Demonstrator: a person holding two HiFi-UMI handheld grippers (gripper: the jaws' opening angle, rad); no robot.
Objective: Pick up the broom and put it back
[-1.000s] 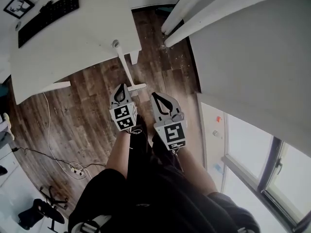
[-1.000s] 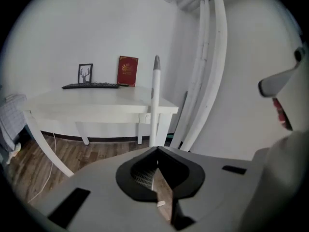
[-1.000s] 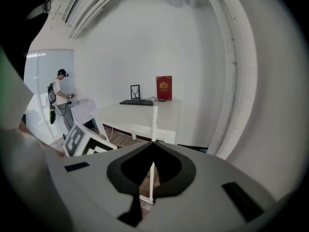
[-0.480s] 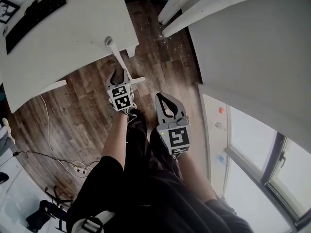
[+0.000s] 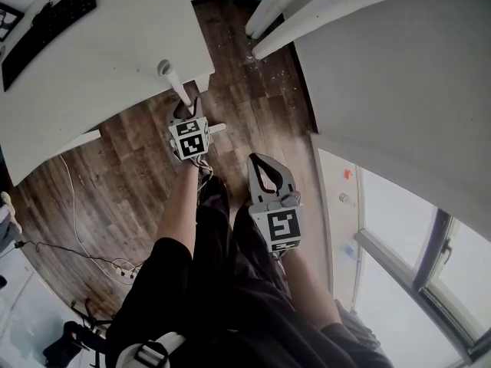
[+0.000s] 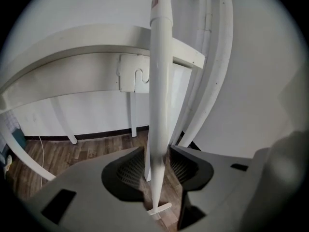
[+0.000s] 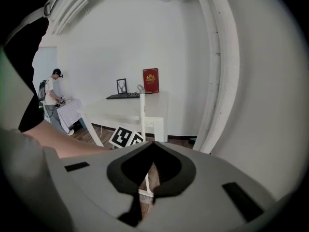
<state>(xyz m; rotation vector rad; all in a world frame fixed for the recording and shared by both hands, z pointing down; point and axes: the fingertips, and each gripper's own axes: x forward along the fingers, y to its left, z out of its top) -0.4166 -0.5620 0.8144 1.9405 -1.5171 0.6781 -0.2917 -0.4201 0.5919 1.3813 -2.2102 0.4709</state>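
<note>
Off the white desk (image 5: 115, 60) corner, where the upright broom handle (image 5: 174, 87) stands, a strip of bare wooden floor (image 5: 261, 121) lies open, hemmed opposite the desk by white slanted posts (image 5: 262, 10) and a wall (image 5: 383, 90).

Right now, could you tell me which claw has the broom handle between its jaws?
The left claw: its jaws have just been opening and straddle the white broom handle unpressed; the right claw is shut and empty.

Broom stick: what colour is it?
The broom stick is white; the left gripper view shows it best.
</note>
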